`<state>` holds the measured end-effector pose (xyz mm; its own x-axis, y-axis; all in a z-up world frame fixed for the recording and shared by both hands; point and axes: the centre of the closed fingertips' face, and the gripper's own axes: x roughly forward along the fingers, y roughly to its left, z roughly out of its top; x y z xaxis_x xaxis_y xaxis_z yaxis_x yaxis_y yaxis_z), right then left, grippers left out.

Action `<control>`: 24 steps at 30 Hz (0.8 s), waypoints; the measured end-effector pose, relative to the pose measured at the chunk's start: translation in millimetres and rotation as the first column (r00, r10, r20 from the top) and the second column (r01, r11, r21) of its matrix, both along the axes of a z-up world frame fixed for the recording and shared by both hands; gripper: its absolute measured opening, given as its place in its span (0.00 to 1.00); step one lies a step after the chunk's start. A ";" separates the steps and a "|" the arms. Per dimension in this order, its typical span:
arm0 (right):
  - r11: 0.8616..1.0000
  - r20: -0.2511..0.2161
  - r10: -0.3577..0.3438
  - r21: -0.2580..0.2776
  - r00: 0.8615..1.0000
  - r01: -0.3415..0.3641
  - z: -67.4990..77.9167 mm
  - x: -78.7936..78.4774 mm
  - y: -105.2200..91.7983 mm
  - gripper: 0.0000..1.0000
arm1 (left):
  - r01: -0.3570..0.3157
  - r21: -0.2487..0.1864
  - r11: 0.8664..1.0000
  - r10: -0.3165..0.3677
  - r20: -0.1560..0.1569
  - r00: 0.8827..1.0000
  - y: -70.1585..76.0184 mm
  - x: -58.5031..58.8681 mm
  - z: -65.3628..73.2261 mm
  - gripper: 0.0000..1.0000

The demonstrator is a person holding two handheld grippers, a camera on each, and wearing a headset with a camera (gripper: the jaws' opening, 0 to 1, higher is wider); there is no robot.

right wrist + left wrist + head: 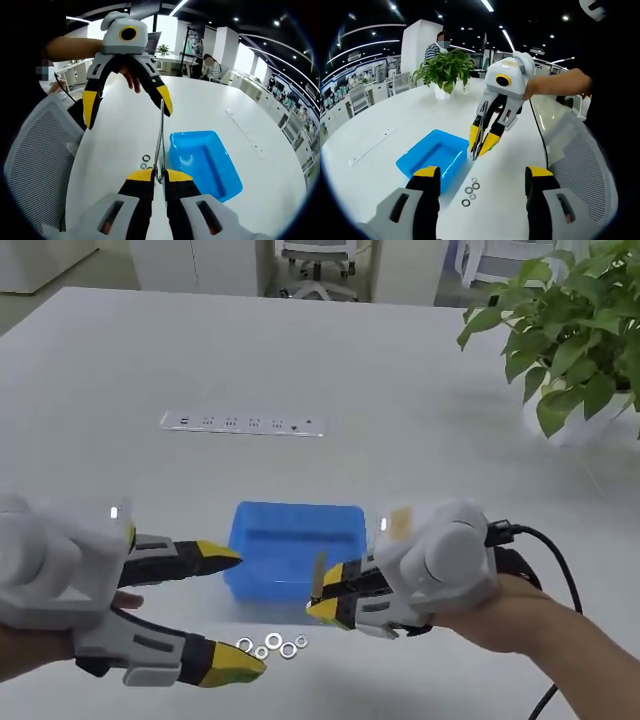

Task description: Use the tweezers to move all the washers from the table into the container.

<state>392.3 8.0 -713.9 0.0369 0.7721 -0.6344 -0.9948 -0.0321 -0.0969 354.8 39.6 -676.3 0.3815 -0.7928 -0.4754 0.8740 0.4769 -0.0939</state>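
From the head view, the right gripper (325, 602) is clenched on the tweezers (320, 575). The washers (272, 645) lie on the table (400, 420), just below and left of its tips. The left gripper (235, 612) stands wide open and holds nothing. The blue container (298, 540) sits just beyond both claws.

In the left gripper view, the washers (470, 190) lie just ahead between the 2 spread jaws of the left gripper (482, 172), with the container (432, 156) beside the left jaw. The right gripper (485, 142) reaches in from beyond. The tweezers (475, 145) hang by the container's near corner, seemingly clear of the washers.

In the right gripper view, the tweezers (160, 135) run straight out of the pinched right gripper (160, 176). The washers (145, 161) are just left of them and the container (205, 160) is to the right.

I'd worry that a flat washer skids or flicks away on the smooth top. The tweezers could also twist in the claw and drop one short of the rim.
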 end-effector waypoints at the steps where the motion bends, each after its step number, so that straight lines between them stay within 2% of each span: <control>1: 1.000 0.005 0.000 0.003 1.000 0.000 2.7 3.3 0.1 0.09 | -0.007 -0.005 1.000 0.007 0.002 1.000 1.3 -0.2 1.0 0.76; 10: 1.000 0.020 0.021 0.020 1.000 -0.022 13.0 19.5 6.0 0.09 | -0.050 -0.018 0.999 0.050 -0.006 0.999 9.2 -1.4 1.3 0.83; 16: 0.999 0.035 0.027 0.022 0.999 -0.028 12.5 31.3 6.0 0.09 | -0.082 -0.026 0.996 0.082 -0.013 0.997 14.3 0.3 1.7 0.90; 24: 0.999 0.046 0.028 0.030 0.999 -0.029 4.9 49.4 5.1 0.09 | -0.104 -0.024 0.994 0.104 -0.006 0.995 18.6 4.4 0.8 0.95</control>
